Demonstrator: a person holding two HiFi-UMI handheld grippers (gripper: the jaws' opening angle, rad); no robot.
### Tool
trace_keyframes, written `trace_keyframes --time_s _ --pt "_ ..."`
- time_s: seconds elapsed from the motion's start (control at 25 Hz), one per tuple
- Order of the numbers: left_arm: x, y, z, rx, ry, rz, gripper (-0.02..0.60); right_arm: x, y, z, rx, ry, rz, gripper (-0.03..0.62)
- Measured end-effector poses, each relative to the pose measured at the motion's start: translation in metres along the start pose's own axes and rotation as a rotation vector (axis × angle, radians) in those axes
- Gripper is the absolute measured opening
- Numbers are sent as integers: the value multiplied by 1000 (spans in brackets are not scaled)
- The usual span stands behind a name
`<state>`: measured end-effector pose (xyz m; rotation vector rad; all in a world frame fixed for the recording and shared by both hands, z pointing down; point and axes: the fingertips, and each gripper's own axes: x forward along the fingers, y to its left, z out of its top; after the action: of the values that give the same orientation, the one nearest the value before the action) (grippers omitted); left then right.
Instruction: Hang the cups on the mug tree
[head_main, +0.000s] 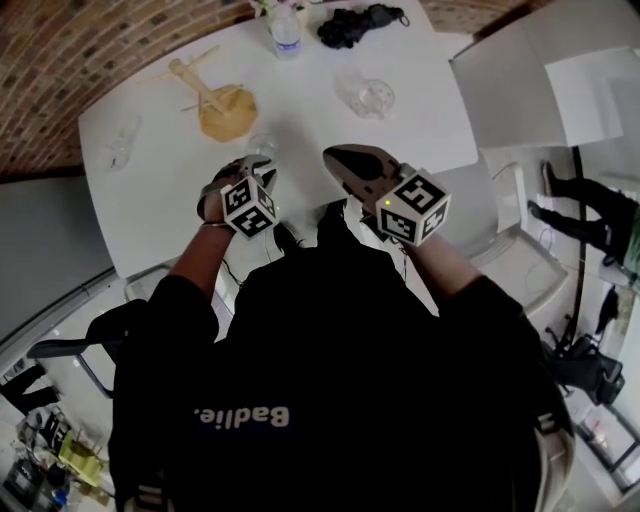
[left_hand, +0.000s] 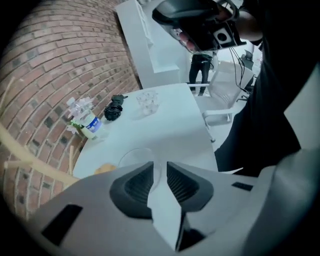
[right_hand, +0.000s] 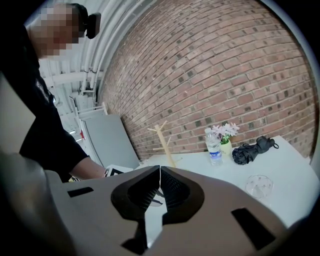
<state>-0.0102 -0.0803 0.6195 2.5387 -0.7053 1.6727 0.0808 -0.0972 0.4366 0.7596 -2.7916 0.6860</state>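
Note:
A wooden mug tree (head_main: 210, 95) (right_hand: 165, 142) stands on the white table (head_main: 420, 130), empty. Three clear glass cups are on the table: one at the far left (head_main: 122, 140), one toward the right (head_main: 365, 97) (left_hand: 147, 100) (right_hand: 259, 186), and one near the front (head_main: 262, 148) (left_hand: 134, 157). My left gripper (head_main: 255, 165) (left_hand: 160, 165) points steeply down at the near cup. Its jaws are apart, and the cup's rim sits right at their tips. My right gripper (head_main: 335, 155) (right_hand: 159, 170) hovers beside it over the table, shut with nothing in it.
A water bottle (head_main: 285, 30) (right_hand: 213, 146), a small flower pot (right_hand: 225, 137) and a folded black umbrella (head_main: 360, 22) (left_hand: 115, 107) sit along the table's far edge by the brick wall. White chairs (head_main: 520, 230) stand at the table's right, with a person (head_main: 600, 210) beyond them.

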Motion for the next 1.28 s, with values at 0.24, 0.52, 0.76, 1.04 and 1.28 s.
trace_keyframes --time_s 0.24,0.52,0.76,1.04,1.28 --pt "19 -6 -15 149 145 -69 81 -10 -5 -5 26 4 -25 29" --pt "34 -10 -20 255 247 -118 75 -21 -10 -15 37 -5 -55 29" --pt "44 -10 -28 283 316 -157 53 -27 -10 -14 36 -15 -77 29" --pt "43 -7 -27 260 286 -144 40 -32 -6 -14 18 -6 -103 29" --pt "23 -4 -13 63 81 -115 29 -34 2 -18 -13 4 -157 29"
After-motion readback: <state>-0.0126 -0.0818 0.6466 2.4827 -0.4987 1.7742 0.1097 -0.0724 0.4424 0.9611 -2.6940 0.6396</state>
